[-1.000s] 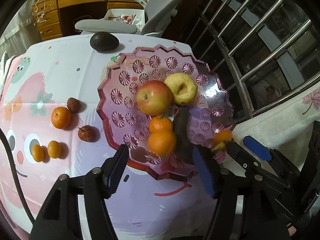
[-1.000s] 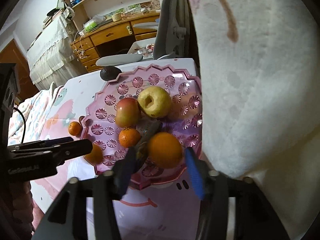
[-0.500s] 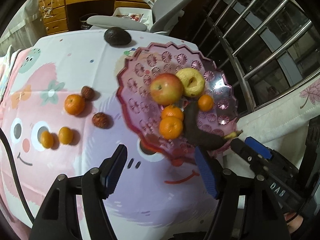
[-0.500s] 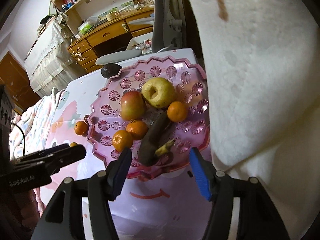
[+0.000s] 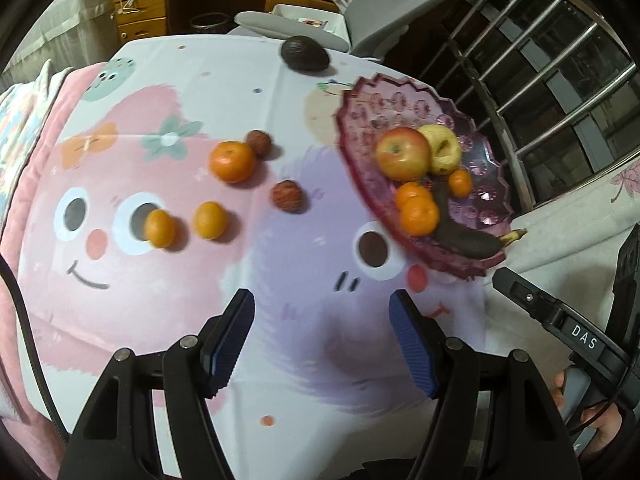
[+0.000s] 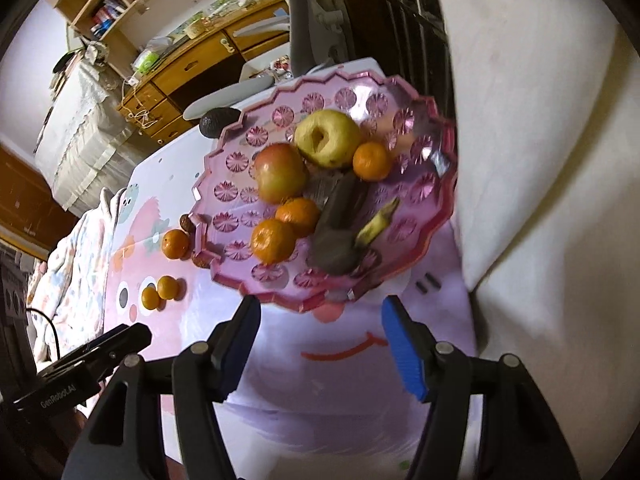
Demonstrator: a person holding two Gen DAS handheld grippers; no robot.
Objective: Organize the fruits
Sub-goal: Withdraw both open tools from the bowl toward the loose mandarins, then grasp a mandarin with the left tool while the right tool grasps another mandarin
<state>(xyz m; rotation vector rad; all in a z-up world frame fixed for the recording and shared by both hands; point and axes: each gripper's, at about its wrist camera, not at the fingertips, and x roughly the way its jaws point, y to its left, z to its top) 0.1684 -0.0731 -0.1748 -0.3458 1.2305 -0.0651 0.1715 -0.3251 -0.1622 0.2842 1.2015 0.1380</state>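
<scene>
— What was hidden or hard to make out?

— In the right wrist view, part of the avocado (image 6: 216, 121) was cut off by the scalloped rim of the pink plate (image 6: 424, 240), at about 11 o'clock of it. Two brownish, rough-skinned small fruits (image 6: 186, 223) were half concealed behind the plate's 9 o'clock edge; their kind could not be told. The blackened banana (image 6: 340, 220) was blurred, and only its yellow stem end was clearly seen.

— And the materials and shapes?

— The plate was seen to be translucent pink, pressed with rosette patterns, its edge zigzagged. On it were laid a red-yellow apple (image 5: 403, 153), a yellow apple (image 5: 442, 148) with a dimpled top, three smooth tangerines (image 5: 418, 216) and the banana. The desk (image 5: 280, 340) was covered by a soft cloth printed with pink and lilac cartoon faces.

— Where was the remaining fruit found?

— In the left wrist view, at 9 o'clock of the plate: a large tangerine (image 5: 233, 161), touching one rough brown fruit, a second brown fruit (image 5: 287, 196) apart from it, and two small oranges (image 5: 160, 228) side by side further toward 8 o'clock. The avocado lay alone at 11 o'clock.

— How were the grippers held?

— The left gripper (image 5: 322, 334) was spread wide with nothing between its ribbed blue pads; the right gripper (image 6: 320, 338) was likewise parted and empty, just below the plate's near rim.
</scene>
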